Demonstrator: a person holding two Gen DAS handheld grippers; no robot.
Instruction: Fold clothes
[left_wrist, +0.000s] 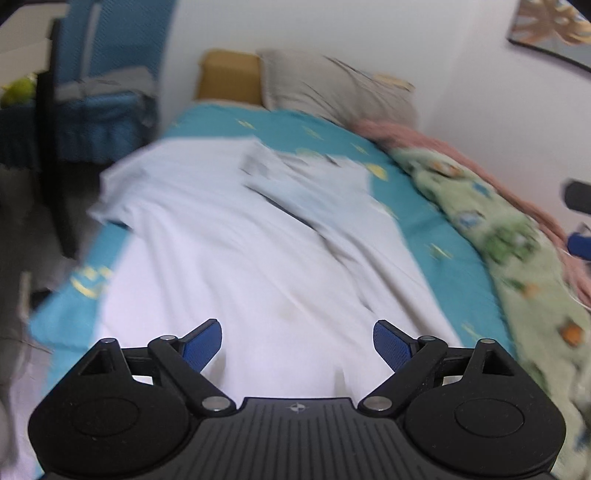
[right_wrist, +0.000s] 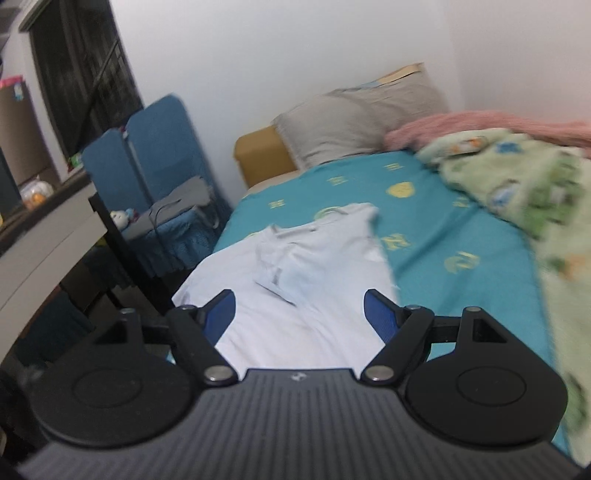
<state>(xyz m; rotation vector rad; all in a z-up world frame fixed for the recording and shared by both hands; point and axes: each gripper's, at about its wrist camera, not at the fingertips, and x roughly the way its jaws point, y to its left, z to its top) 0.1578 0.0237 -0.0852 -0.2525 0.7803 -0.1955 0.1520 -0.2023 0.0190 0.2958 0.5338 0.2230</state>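
Two views: both blurred by motion.
Left tool (left_wrist: 297, 341): blue fingers wide apart, holding nothing, above the near part of the shirt.
Right tool (right_wrist: 299, 314): fingers likewise spread, empty, over the shirt.
Shirt (left_wrist: 229, 236): white, spread lengthwise on the bed, one part folded over near its far end.
Bed (left_wrist: 325, 133): teal sheet with yellow marks.
Pillow (right_wrist: 354, 122): grey, at the bed's head, against the wall.
Blanket (right_wrist: 517, 177): green print, bunched along the bed's right side; a pink cover lies beyond it.
Left view only: framed picture (left_wrist: 550, 33) on the wall; right tool's edge at far right.
Right view only: dark window (right_wrist: 81, 70); table (right_wrist: 44, 236) at left.
Chair (right_wrist: 159, 158): blue, beside the bed, seen in both.
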